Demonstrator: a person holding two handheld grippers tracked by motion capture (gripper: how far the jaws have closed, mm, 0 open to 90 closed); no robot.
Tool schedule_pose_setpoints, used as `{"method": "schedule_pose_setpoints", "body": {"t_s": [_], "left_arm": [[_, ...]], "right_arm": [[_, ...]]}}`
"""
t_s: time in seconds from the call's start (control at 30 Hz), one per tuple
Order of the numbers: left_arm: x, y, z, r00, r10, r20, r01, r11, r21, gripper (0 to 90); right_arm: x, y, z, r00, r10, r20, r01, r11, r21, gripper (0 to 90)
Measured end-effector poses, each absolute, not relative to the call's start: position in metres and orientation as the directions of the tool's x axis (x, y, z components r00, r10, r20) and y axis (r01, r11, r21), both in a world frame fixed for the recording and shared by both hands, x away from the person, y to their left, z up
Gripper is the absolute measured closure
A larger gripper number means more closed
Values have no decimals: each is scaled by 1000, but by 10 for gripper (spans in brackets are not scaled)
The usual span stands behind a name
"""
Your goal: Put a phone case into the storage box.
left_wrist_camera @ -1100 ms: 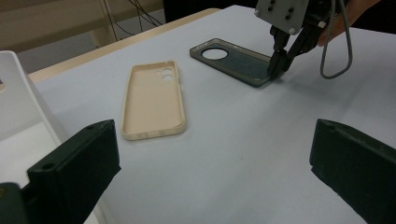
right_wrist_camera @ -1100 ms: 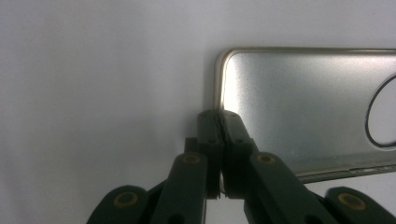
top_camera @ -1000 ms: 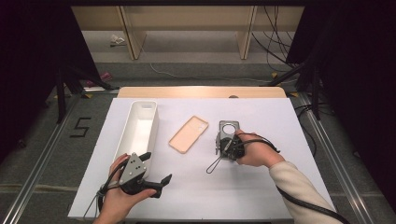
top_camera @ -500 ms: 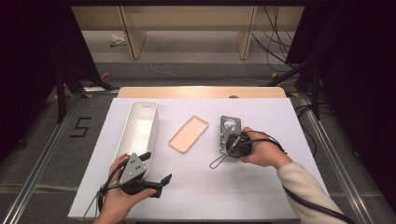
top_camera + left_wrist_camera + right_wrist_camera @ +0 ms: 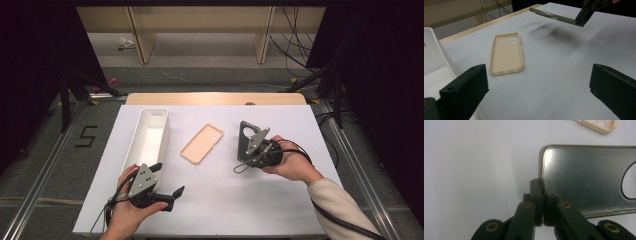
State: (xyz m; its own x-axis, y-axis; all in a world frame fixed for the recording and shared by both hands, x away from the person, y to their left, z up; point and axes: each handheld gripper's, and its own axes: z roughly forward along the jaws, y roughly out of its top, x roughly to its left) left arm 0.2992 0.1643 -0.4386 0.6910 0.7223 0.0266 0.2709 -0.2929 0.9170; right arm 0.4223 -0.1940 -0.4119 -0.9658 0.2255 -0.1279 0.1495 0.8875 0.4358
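Between the right gripper's clamped jaws: grey phone case, pinched at its edge; to be kept level while carried.

Grey case: smooth, brushed metallic sheen, glossy rim, nipped at one edge between matt black plastic jaws of the right gripper with brass-coloured rivets. Beige case: matt, soft-looking plastic or rubber; bin: smooth white plastic with slight gloss. Table: flat matt white sheet over a pale wood edge.
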Motion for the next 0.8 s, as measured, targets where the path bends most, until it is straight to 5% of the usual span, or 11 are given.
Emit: {"method": "schedule_pose_setpoints", "body": {"t_s": [0.8], "left_arm": [[323, 153, -435, 684, 729, 20, 275, -284, 919, 26]], "right_arm": [[401, -200, -399, -970, 239, -33, 163, 748, 643, 889]]}}
